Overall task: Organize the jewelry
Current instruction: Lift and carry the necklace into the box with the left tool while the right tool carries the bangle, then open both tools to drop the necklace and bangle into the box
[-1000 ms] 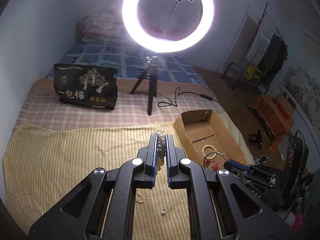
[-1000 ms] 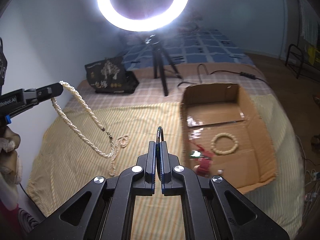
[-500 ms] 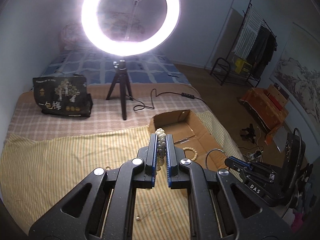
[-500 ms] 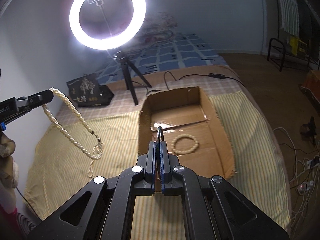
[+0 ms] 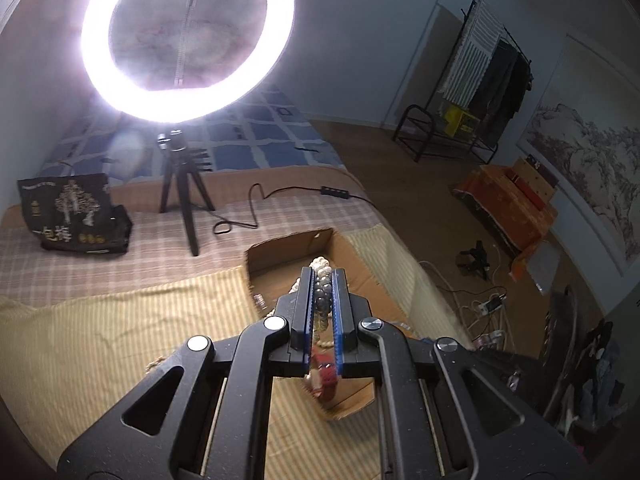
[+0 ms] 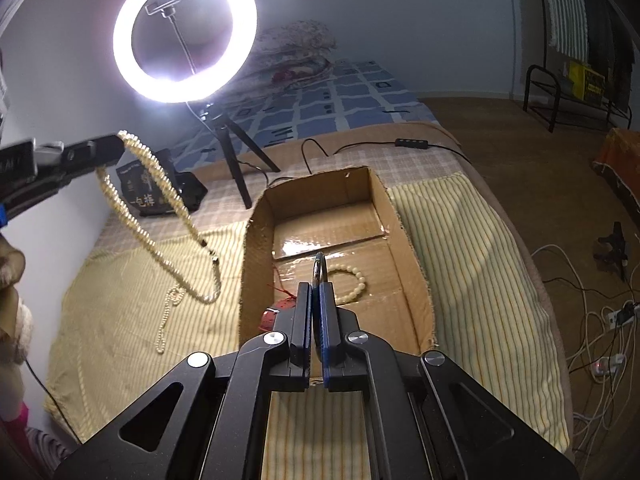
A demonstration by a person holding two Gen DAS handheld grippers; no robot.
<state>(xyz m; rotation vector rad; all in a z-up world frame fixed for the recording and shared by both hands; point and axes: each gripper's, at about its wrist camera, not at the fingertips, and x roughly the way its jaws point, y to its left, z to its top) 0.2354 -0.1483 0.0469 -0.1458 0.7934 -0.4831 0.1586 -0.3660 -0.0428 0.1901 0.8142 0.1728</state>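
Both my hands had swung toward the cardboard box [image 6: 256, 248]. Left jaws clamped the pearl necklace [image 6: 160, 184], right jaws a thin ring [image 6: 319, 268]; dangling pearls might snag the rim.

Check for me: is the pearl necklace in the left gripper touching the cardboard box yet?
Apart. The right wrist view shows the pearl necklace hanging from the left gripper, its lowest loop over the striped cloth, left of the cardboard box wall, with a gap.
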